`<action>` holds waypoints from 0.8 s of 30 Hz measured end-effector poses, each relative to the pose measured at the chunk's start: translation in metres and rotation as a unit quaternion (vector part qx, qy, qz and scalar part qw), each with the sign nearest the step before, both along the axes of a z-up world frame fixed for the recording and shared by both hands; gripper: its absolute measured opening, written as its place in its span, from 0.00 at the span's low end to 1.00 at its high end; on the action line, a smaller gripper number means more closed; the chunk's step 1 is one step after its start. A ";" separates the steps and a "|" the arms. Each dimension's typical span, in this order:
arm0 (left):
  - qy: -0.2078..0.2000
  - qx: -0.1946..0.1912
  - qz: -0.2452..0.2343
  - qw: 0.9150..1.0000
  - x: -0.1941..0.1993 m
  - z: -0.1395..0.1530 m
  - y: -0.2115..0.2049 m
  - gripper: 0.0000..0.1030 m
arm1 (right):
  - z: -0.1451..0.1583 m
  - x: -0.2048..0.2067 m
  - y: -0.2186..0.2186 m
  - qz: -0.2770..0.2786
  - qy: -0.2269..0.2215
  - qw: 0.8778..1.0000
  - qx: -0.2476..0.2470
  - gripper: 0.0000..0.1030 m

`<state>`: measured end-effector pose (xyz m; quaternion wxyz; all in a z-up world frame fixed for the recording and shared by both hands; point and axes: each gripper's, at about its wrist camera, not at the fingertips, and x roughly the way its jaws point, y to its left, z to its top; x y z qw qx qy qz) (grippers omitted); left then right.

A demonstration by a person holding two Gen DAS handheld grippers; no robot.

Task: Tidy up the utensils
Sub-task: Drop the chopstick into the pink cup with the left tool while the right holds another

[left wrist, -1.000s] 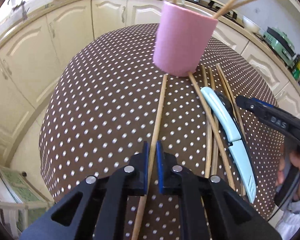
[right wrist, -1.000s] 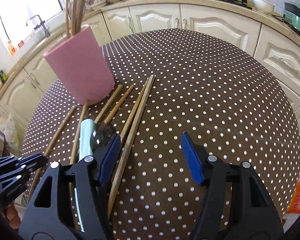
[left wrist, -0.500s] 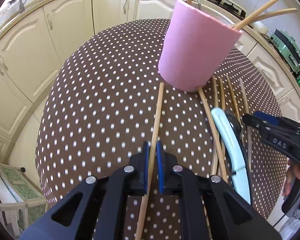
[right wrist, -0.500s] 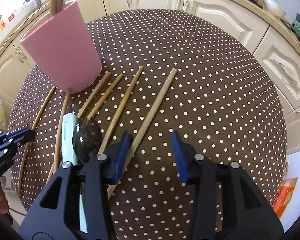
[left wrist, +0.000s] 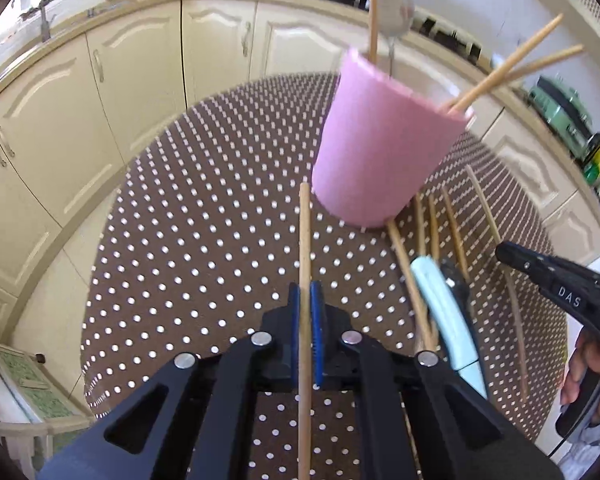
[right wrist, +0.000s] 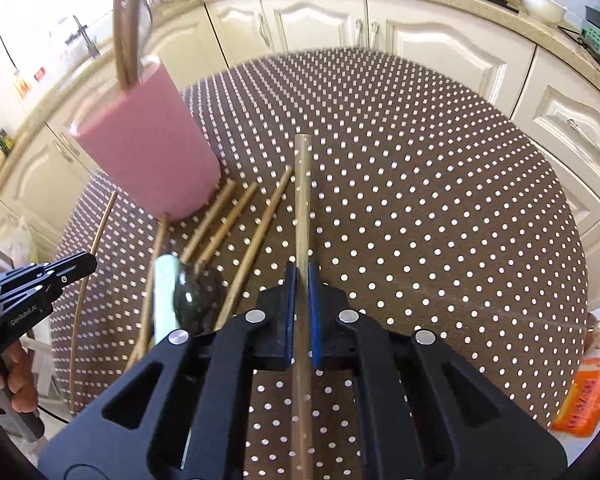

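Both grippers pinch a stick: the left gripper is pressed together on a thin pale wooden chopstick whose far tip lies just beside the base of the pink cylindrical cup, and the right gripper, whose jaws have just been closing, now clamps a thicker greyish wooden chopstick that points toward the far side of the round table with its brown white-dotted cloth. The main risk, as I judge it, is the cup: it already holds several sticks leaning out over its rim, so a long chopstick swung carelessly could strike them or the wall and tip it. Each stick is held near one end, so it may pivot in the pads and slip. The two hands are close, and carrying both to the cup at once could cross the sticks. The loose chopsticks, the mint-green handled utensil and the dark spoon lie bunched between cup and near edge; dragging a held stick low could roll them off. Open room lies on the right and far parts of the table, which are bare.
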<state>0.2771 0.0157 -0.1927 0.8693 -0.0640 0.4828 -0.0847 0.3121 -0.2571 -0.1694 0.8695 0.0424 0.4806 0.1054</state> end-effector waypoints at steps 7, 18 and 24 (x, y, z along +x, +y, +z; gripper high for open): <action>-0.092 -0.032 -0.004 0.995 -0.033 0.040 0.002 0.05 | 0.031 -0.034 -0.019 -0.004 -0.074 0.996 0.056 0.06; -0.228 -0.061 -0.049 0.971 -0.076 0.100 -0.028 0.05 | 0.096 -0.104 -0.025 0.005 -0.238 0.965 0.108 0.06; -0.282 -0.042 -0.057 0.957 -0.092 0.121 -0.045 0.06 | 0.116 -0.107 -0.009 0.022 -0.274 0.954 0.122 0.06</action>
